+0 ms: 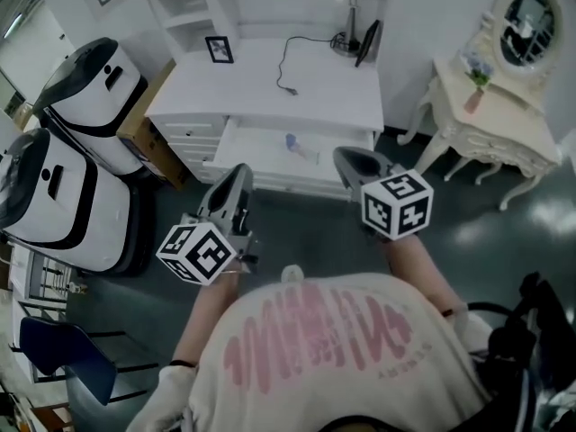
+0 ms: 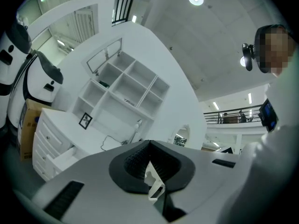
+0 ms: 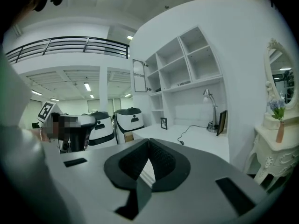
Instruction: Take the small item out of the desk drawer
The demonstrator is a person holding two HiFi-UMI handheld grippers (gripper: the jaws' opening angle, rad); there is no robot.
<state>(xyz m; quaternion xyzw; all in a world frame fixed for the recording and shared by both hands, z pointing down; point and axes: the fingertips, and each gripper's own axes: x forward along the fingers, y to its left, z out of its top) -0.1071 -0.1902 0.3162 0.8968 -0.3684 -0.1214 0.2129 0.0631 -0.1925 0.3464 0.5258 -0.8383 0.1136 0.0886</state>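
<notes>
1. The small bluish item (image 1: 292, 142) lies on the floor of the open white desk drawer (image 1: 247, 147), slightly toward 3 o'clock from the drawer's middle. It is too small to identify and lies apart from both grippers.
2. The drawer is pulled out from the white desk (image 1: 261, 93) toward you, at your 12 o'clock. The item is the only content you can make out in it.
3. Your left gripper (image 2: 149, 143) is held short of the drawer front at about 11 o'clock. Its jaw tips are pressed together and grip nothing. A white shape shows through the gap behind the tips, and you cannot tell what it is.
4. Your right gripper (image 3: 148, 140) is held near the drawer's front edge at about 1 o'clock. Its jaws are also pressed together and empty.
5. On the desktop stand a small black picture frame (image 1: 219, 49), a silver desk lamp (image 1: 346, 7) and a loose black cable (image 1: 288, 66).
6. The white open shelf unit (image 2: 124, 85) rises behind the desk. A few compartments hold small things too small to identify.
7. A brown cardboard box (image 1: 144, 131) stands against the desk at 9 o'clock. Its contents are hidden.
8. At 2 o'clock, a slim pink vase (image 1: 475, 93) holding flowers stands on the cream carved side table (image 1: 504, 124).
</notes>
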